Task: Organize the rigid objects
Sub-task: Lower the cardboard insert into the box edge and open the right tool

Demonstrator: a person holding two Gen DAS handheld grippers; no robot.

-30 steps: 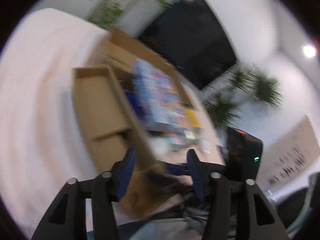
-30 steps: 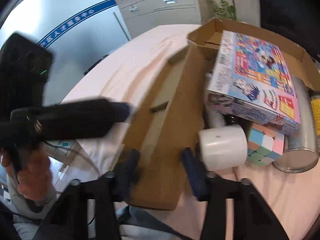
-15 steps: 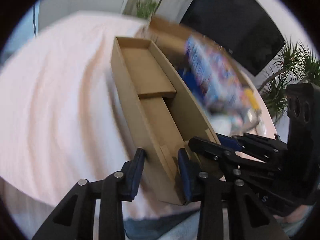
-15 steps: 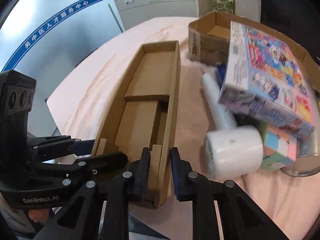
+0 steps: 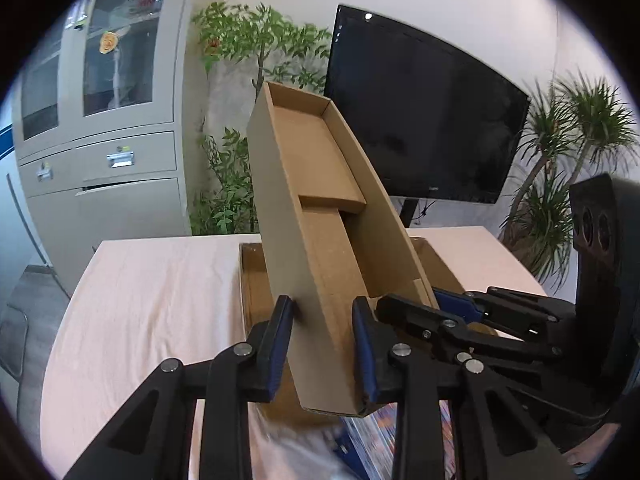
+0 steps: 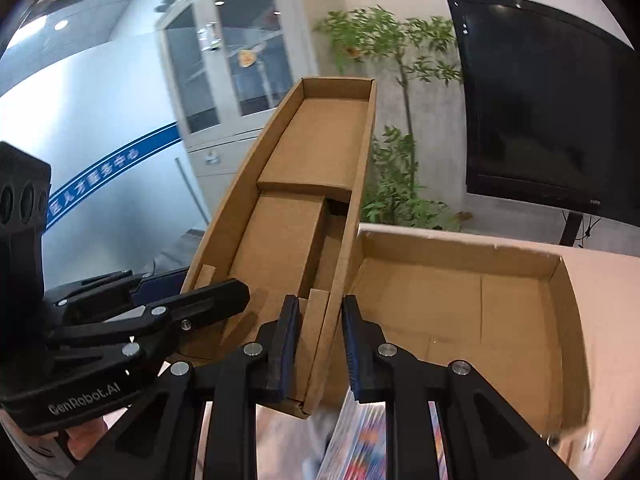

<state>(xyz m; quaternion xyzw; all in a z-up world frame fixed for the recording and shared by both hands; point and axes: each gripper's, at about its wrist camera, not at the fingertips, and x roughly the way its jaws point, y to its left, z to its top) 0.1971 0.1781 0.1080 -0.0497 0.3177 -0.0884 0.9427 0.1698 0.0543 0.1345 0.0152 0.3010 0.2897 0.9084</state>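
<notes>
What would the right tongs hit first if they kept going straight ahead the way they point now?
The right tongs already grip the long cardboard tray's side wall. Beyond it, probably the big open box on the table; depth is unclear.

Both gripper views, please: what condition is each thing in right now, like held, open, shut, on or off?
Long cardboard tray: lifted, tilted up, open-topped.
Left gripper: shut on the tray's left wall.
Right gripper: shut on the tray's right wall.
Wide cardboard box: resting on the table, open; what shows of its inside is empty.
Monitor: screen dark.
Cabinet: doors and drawers shut.
</notes>
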